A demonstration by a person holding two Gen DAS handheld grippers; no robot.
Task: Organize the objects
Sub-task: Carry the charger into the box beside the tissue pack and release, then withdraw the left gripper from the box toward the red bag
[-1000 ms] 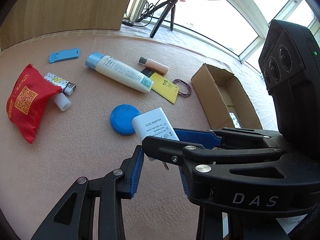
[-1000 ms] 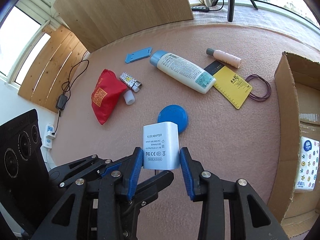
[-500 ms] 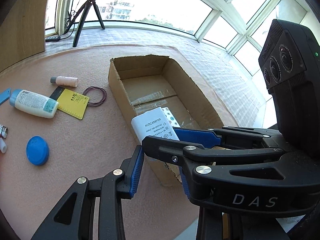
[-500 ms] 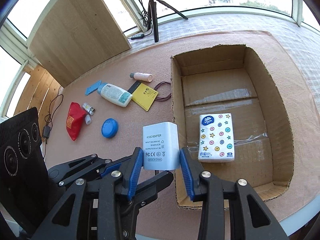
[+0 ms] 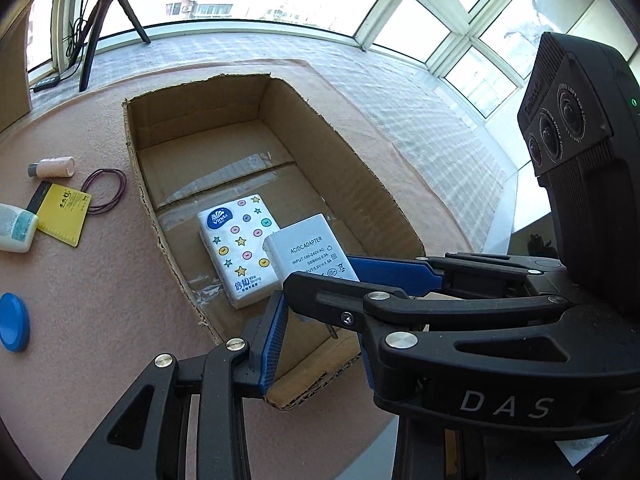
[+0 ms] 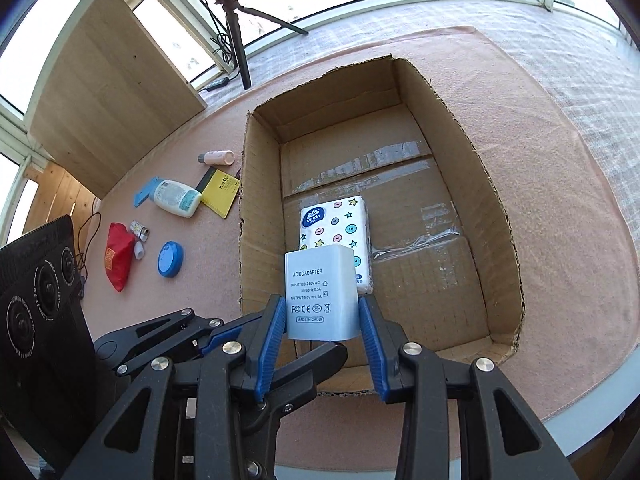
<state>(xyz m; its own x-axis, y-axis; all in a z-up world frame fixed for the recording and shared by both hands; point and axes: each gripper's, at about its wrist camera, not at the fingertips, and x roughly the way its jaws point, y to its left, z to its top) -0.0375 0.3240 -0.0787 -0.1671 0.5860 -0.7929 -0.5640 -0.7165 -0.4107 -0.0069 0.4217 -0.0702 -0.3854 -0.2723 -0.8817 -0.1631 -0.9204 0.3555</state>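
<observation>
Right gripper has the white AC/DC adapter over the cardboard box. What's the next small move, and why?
Probably lower and release. The right gripper holds the white AC/DC adapter above the open cardboard box, bare floor beside the white patterned tissue pack.

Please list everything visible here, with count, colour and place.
box: 1, brown, on pink mat
tissue pack: 1, white, inside box
adapter: 1, white, over box
bottle: 1, white, left of box
card: 1, yellow, beside bottle
flat piece: 1, blue, beside bottle
tube: 1, pink, behind card
elastic bands: count unclear, purple, beside card
lid: 1, blue, on mat
pouch: 1, red, left of lid
tripod: 1, black, behind mat
right gripper: 1, black-blue, jaws shut on adapter
left gripper: 1, black-blue, jaws open
</observation>
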